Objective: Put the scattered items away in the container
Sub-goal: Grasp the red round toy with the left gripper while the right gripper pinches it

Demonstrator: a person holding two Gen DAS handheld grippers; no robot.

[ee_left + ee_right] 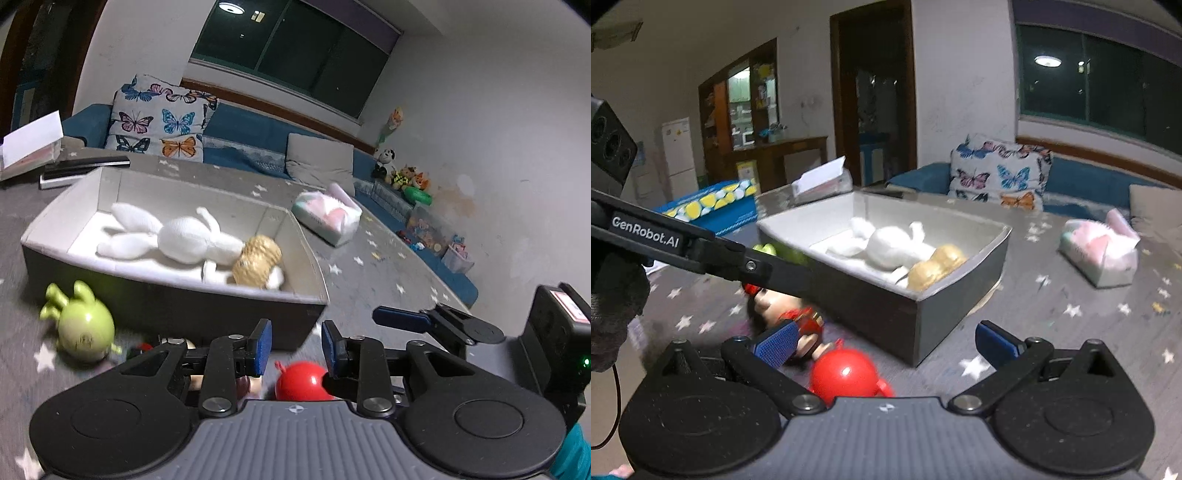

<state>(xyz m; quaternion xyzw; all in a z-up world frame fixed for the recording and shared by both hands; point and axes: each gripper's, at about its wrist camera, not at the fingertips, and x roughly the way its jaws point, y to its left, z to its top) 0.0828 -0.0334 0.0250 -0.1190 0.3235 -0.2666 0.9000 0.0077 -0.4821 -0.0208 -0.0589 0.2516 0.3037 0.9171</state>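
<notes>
A grey open box point(173, 306) point(960, 295) stands on the star-patterned mat and holds a white plush rabbit point(192, 240) point(890, 247) and a tan toy point(258, 260) point(934, 267). My left gripper point(295, 349) is open just before the box's near wall, with nothing between its pads. A red round toy point(301, 382) point(844, 374) lies on the mat beneath it. Left of it lies a green toy point(83, 325). My right gripper point(886, 345) is wide open and empty, the red toy by its left finger. A doll in red point(786, 310) lies beside that.
A pink-and-white tissue pack point(327, 214) point(1099, 254) lies on the mat right of the box. A butterfly cushion point(159, 118) leans on the blue sofa point(251, 133) behind. A blue patterned carton point(713, 206) stands far left. The left tool's black arm point(701, 247) crosses the right wrist view.
</notes>
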